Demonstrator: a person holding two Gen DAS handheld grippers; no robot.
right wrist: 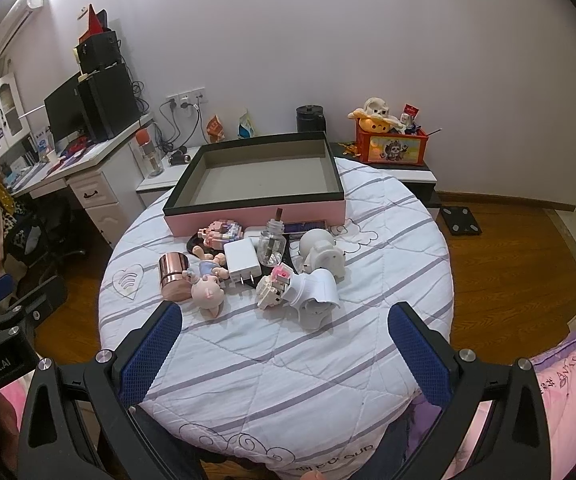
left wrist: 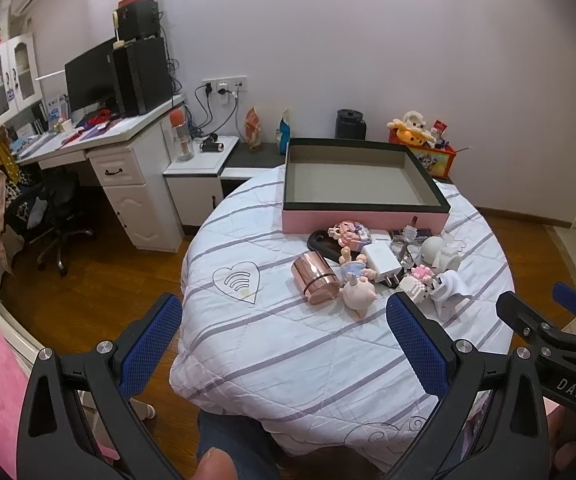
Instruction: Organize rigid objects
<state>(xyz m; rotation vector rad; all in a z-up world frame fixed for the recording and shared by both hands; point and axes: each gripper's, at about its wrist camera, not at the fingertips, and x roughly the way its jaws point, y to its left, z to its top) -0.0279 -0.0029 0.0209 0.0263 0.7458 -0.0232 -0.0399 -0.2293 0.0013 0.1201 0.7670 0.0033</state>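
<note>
A round table under a striped white quilt (left wrist: 288, 344) (right wrist: 288, 356) holds an empty pink box with a dark rim (left wrist: 364, 220) (right wrist: 255, 212) at the back. In front of it lies a cluster: a rose-gold cylinder (left wrist: 315, 278) (right wrist: 172, 275), a pig figurine (left wrist: 358, 290) (right wrist: 207, 289), a white charger (left wrist: 382, 260) (right wrist: 241, 261), a small glass bottle (right wrist: 271, 242), brick-built figures (right wrist: 273, 286) and white plastic pieces (right wrist: 320, 292). My left gripper (left wrist: 283, 320) hangs open over the table's near edge, short of the cylinder. My right gripper (right wrist: 285, 328) is open too, below the cluster.
A white desk (left wrist: 127, 148) with a monitor and black speakers stands at the left, an office chair (left wrist: 55, 216) before it. A low cabinet behind the table carries a red toy box (right wrist: 392, 146) and a black pot (right wrist: 310, 118). Pink bedding (right wrist: 548, 392) lies close by.
</note>
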